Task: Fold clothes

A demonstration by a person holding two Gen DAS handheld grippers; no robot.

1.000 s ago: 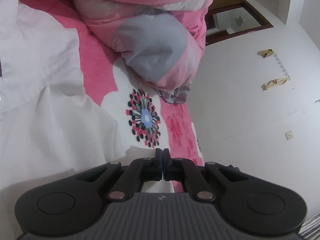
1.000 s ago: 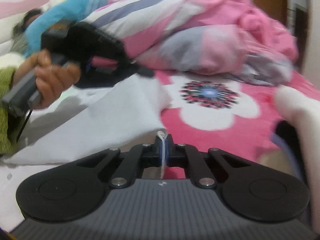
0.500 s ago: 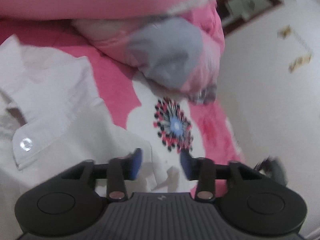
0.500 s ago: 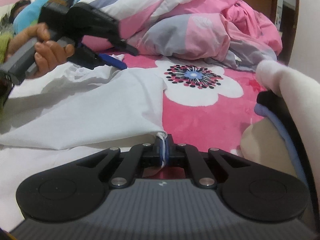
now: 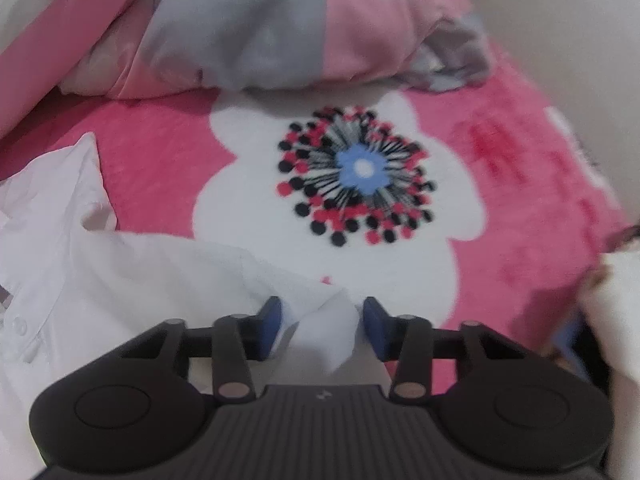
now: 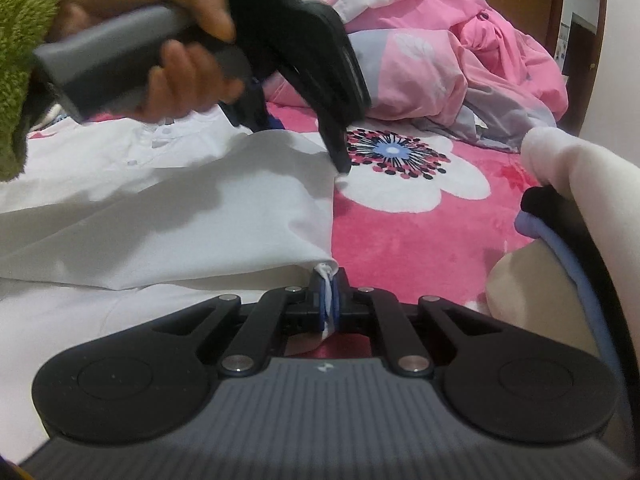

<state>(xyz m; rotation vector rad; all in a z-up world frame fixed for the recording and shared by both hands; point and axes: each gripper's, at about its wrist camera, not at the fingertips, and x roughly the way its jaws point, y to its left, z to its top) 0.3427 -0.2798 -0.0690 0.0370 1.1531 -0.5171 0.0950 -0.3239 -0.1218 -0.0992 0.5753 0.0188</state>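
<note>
Centrally, right gripper [image 6: 329,298] clamps shirt [image 6: 168,216] hem; left gripper [image 5: 323,326] jaws closing around a fold, duvet [image 5: 280,28] upper frame.

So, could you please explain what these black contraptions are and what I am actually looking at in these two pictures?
No robot here: a person holds a hand-held two-finger gripper in each hand, and each gripper carries a camera looking forward along its fingers. One picture is from the left gripper, the other from the right gripper; the right view also shows the left one in the person's hand. Below lies a pink flowered blanket with a white shirt spread on it and a bunched pink and grey duvet behind. The right gripper is shut on a corner of the shirt. The left one's jaws are closing around another corner that stands between its blue pads, not yet pinched.
</note>
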